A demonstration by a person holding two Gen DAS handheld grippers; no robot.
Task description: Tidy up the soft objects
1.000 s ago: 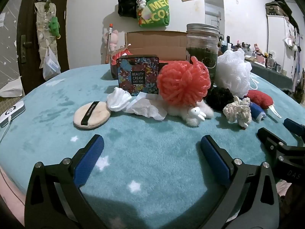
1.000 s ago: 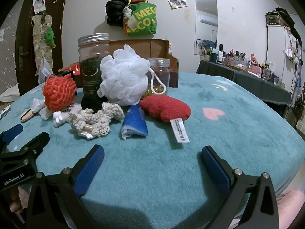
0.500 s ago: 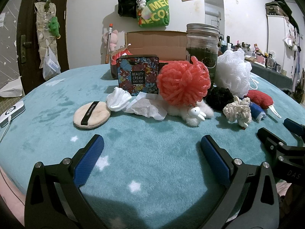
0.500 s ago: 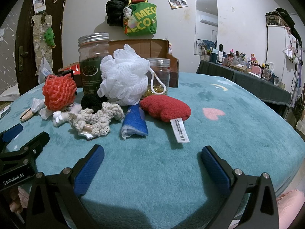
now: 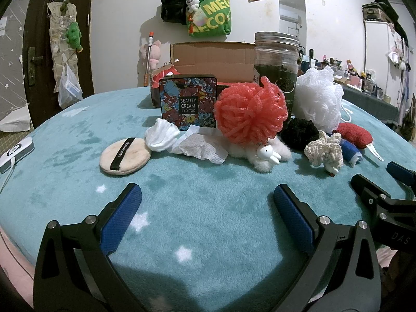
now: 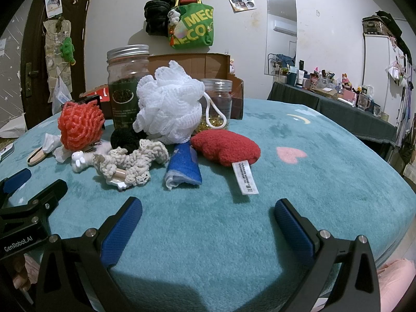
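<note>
Teal blanket [image 5: 208, 202], powder puff [image 5: 125, 156] left view only, both hand-held grippers [image 5: 208, 202] [image 6: 208, 210] agape.

Two mesh bath puffs lie on the teal blanket [image 6: 325, 156]: one coral [image 5: 249, 113], one white [image 6: 170, 106]. Two lidded glass jars stand behind them, a tall one [image 6: 128, 83] and a short one [image 6: 217, 98]. There is one each of powder puff [image 5: 126, 152], floral tin [image 5: 189, 102], black pom [image 5: 299, 133], cream crochet piece [image 6: 131, 161], red plush heart [image 6: 226, 147], blue cloth [image 6: 184, 167], white rabbit toy [image 5: 265, 153], cardboard box [image 5: 213, 54], and perhaps two crumpled white tissues [image 5: 162, 135]
</note>
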